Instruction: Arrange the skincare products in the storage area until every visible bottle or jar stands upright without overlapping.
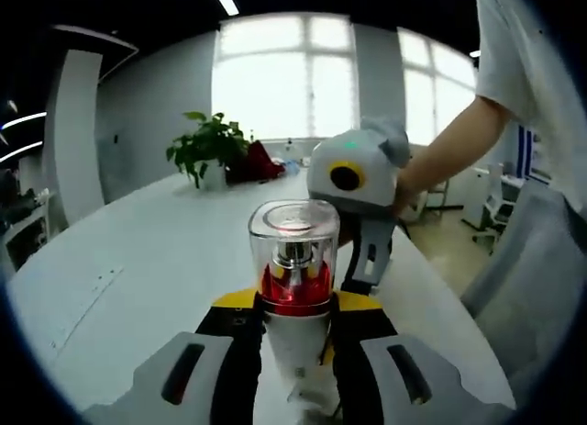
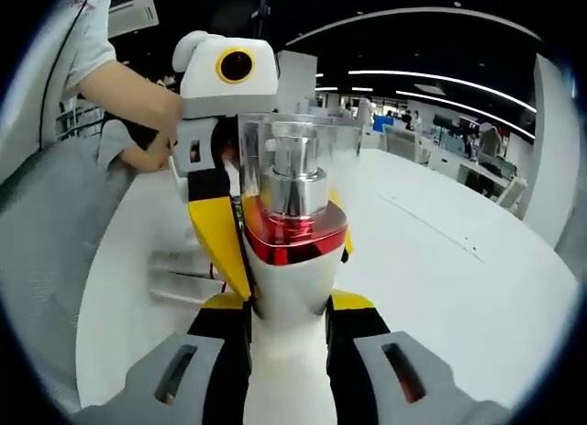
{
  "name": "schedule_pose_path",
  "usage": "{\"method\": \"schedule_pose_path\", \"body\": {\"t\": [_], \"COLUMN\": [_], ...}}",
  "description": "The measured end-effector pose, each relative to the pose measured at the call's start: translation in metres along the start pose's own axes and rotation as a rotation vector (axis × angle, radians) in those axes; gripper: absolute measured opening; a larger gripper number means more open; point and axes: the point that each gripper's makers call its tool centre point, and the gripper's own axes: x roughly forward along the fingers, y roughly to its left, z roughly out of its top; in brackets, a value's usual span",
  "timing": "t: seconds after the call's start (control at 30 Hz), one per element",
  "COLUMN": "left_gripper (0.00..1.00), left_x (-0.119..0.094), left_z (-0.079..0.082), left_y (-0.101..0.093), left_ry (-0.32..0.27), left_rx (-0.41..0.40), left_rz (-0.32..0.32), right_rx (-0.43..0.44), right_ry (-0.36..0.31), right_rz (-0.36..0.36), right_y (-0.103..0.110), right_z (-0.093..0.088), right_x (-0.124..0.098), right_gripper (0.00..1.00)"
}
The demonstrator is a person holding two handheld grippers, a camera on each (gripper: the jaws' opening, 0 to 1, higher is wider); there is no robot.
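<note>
Both grippers clench one upright bottle [image 1: 295, 287] over the white table [image 1: 138, 251] — the left gripper [image 1: 295, 338] and right gripper [image 2: 286, 338] pinch its smooth white body, likely slippery, below the fragile-looking clear cap [image 2: 298, 150] — best avoided.

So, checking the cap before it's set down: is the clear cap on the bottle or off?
On. The clear cap covers the silver pump above the red collar of the bottle, held between both grippers' jaws.
</note>
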Motion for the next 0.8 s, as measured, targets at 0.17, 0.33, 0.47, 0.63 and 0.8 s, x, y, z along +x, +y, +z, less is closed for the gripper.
{"method": "schedule_pose_path", "body": {"t": [0.17,0.33,0.47,0.63,0.8], "left_gripper": [0.25,0.28,0.32,0.37,0.43], "left_x": [0.001,-0.001,-0.002,-0.008,-0.015], "left_z": [-0.009,-0.013,-0.017,-0.020,-0.020], "left_y": [-0.003,0.001,0.001,0.002,0.002], "left_ry": [0.022,0.024,0.042,0.052,0.079], "left_rx": [-0.019,-0.036,-0.047,-0.085,-0.099], "left_rz": [-0.008,0.007,0.015,0.042,0.065], "right_rx": [0.004,0.010,0.035,0.037,0.046], "right_ry": [-0.005,0.001,0.026,0.036,0.050], "right_rz": [-0.005,-0.022,-0.025,-0.030,-0.054], "right_y": [0.000,-0.001,0.001,0.006,0.010], "right_z": [0.000,-0.002,-0.007,-0.005,-0.003], "right_x": [0.000,-0.001,-0.001,-0.003,-0.008], "right_gripper": [0.31,0.32,0.35,0.44,0.52]}}
